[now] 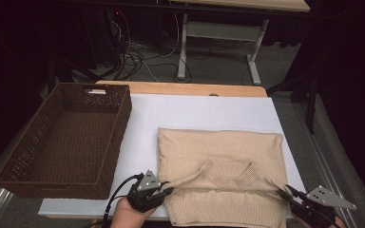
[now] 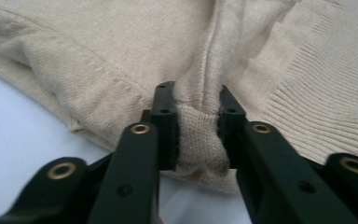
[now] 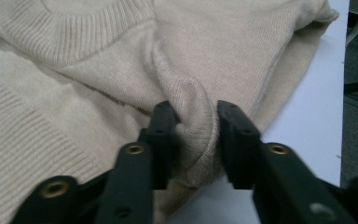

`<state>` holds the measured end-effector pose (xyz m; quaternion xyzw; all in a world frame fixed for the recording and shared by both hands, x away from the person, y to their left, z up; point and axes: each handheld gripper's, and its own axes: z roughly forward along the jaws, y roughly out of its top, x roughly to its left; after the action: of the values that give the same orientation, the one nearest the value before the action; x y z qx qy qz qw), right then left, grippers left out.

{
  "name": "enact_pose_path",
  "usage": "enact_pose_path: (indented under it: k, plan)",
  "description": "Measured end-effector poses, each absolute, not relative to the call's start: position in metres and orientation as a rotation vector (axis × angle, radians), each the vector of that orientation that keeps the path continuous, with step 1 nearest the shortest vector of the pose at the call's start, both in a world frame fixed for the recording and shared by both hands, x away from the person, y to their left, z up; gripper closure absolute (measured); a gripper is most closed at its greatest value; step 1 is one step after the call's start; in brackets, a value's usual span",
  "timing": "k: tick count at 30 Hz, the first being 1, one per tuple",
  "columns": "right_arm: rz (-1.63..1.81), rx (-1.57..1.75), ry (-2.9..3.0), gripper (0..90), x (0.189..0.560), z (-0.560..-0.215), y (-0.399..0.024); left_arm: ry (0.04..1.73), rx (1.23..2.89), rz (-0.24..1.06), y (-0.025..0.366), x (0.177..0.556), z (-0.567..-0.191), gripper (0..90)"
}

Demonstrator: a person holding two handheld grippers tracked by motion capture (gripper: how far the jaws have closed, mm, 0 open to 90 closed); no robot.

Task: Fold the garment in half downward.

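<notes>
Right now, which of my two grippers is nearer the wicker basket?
The left gripper, at the sweater's near left corner. It sits right beside the basket's near corner, while the right gripper is across the sweater.

Folded sweater lay on the white board covering the table, toward its near edge. The wicker basket stood left of the sweater, overhanging the board's left side. Left gripper and right gripper sat at the sweater's near corners, a fold between each pair of jaws.
</notes>
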<state>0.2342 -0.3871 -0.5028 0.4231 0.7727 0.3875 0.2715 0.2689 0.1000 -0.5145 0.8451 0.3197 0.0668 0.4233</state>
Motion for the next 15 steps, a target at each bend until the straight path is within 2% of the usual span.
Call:
enact_pose_path:
  k: [2, 5, 10, 13, 15]
  plan:
    - [1.064, 1.139, 2.066, 52.3, 0.234, -0.500, -0.385, 0.791, 2.125, 0.176, 0.097, 0.269, -0.513, 55.9]
    - [1.105, 1.147, 2.043, 47.2, 0.234, -0.497, -0.383, 0.819, 2.099, 0.171, 0.093, 0.271, -0.509, 36.7]
    - [1.154, 1.141, 2.029, 46.8, 0.241, -0.487, -0.379, 0.779, 2.086, 0.150, 0.082, 0.280, -0.504, 36.1]
    - [1.159, 1.100, 2.046, 50.1, 0.252, -0.475, -0.370, 0.751, 2.098, 0.133, 0.073, 0.288, -0.497, 36.3]
    - [1.147, 1.072, 2.077, 51.6, 0.261, -0.469, -0.361, 0.736, 2.114, 0.117, 0.065, 0.293, -0.493, 41.1]
